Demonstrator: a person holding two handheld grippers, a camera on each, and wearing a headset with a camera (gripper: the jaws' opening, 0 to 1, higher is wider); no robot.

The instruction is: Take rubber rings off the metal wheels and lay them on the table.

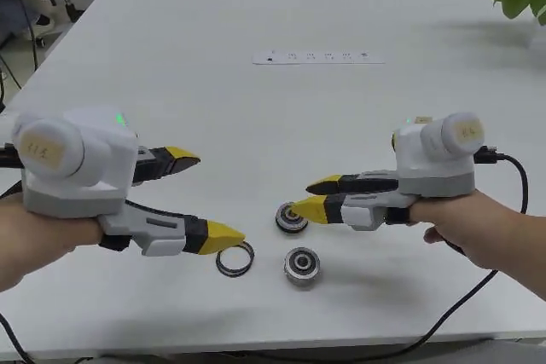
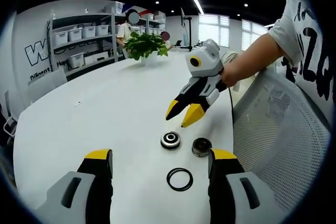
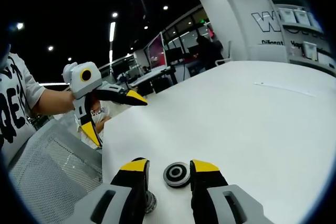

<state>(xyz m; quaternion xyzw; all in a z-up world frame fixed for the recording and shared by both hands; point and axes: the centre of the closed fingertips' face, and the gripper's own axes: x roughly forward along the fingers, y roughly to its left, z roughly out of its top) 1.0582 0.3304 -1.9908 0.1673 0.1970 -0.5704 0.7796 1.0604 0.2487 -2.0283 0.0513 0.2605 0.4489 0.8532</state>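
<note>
Presently at risk: far wheel [image 1: 292,217] skidding or rolling away if right gripper [image 1: 309,198] closing off-centre on it, with nothing pinning it to table [image 1: 256,117].
Second risk: jaws biting metal rim rather than rubber, so nothing peeling off.
Third risk: near wheel [image 1: 302,265] getting nudged by right lower jaw, lying close beside it.
Right jaws: standing slightly apart, straddling far wheel in right gripper view, clamping nothing.
Left gripper [image 1: 205,195]: hanging with jaws spread wide, holding nothing, lower tip hovering just beside ring [image 1: 235,259].
Ring: lying flat on table, already off, near both wheels and touching neither.
Wheels: lying flat side by side, a small gap showing between them.
Hard to make out: whether either wheel is carrying rubber; rims looking dark in all views, too small to settle.
Hidden: near wheel sitting partly behind right gripper's own jaw in right gripper view.
Contact: right lower tip overlapping far wheel in head view; touching or hovering above, cannot tell.
</note>
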